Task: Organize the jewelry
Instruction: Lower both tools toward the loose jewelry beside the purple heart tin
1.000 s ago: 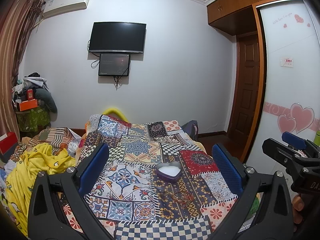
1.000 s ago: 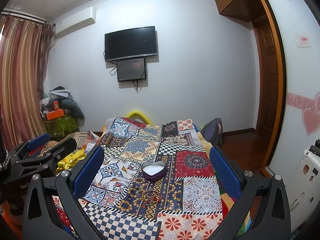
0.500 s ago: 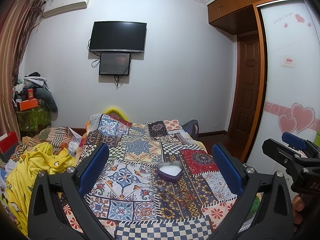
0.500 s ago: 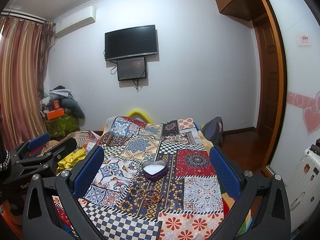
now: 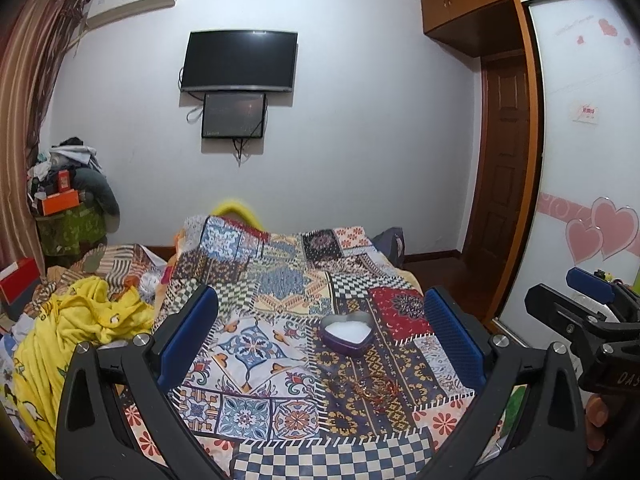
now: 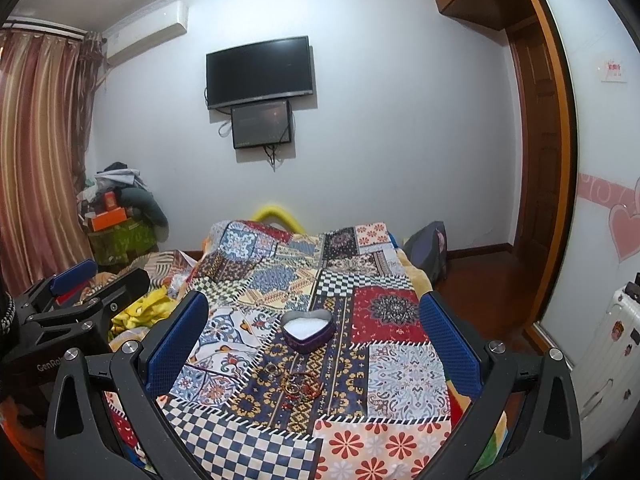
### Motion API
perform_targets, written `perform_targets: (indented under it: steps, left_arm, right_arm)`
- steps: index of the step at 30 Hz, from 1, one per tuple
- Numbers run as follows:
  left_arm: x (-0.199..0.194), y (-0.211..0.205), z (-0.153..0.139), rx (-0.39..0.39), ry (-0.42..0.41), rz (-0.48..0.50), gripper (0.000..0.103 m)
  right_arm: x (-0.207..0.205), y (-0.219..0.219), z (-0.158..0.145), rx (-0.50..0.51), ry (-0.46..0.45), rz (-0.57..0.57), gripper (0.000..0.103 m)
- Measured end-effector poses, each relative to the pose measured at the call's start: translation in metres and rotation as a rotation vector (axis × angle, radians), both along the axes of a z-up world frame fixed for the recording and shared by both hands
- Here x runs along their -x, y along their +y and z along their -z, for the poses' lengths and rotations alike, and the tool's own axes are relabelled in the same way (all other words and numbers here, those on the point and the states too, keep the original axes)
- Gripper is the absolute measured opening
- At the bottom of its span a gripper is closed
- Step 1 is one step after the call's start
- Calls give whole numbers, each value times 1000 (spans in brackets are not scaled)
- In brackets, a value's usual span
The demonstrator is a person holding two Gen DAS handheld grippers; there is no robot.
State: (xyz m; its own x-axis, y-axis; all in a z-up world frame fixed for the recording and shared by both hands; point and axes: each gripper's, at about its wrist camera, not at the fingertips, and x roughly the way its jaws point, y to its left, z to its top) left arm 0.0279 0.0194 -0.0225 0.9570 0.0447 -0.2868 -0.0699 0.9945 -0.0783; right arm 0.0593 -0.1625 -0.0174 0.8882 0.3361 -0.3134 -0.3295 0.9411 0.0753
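Observation:
A purple heart-shaped box point(image 5: 347, 335) point(image 6: 307, 330) with a white lining sits open on the patchwork cloth point(image 5: 256, 344) point(image 6: 396, 376). Just in front of it lie several small rings and bangles point(image 5: 372, 386) point(image 6: 294, 384), tangled together. My left gripper point(image 5: 320, 328) is open, held well back from the jewelry, nothing between its blue pads. My right gripper point(image 6: 312, 330) is open too, at a similar distance. Each gripper shows at the edge of the other's view: the right one point(image 5: 576, 304), the left one point(image 6: 84, 292).
A pile of yellow and striped fabric point(image 5: 76, 320) lies left of the cloth. A stack of clothes and an orange box point(image 6: 112, 212) stands by the curtain. A wardrobe with heart stickers point(image 5: 592, 200) and a white suitcase point(image 6: 604, 360) are on the right.
Both cameras have drifted very slightly; the box and jewelry lie as before and both grippers stay open.

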Motion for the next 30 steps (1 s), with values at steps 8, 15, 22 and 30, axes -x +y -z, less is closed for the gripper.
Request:
perform_targets:
  steps: [8,15,22,30]
  left_arm:
    - [-34,12,28,44,97,-19,103]
    - [-70,20,61,55,213,-38,94]
    - [-98,27,93,60,329,-25,84]
    - [-117,38,132,115,471,0,64]
  right_arm:
    - [-28,-5,25,21,102,23,103]
    - [-55,-8,52,50,206,39,103]
    - [-75,-8,77,97,271,49,103]
    - [-93,-6,111,127,363,-12,100]
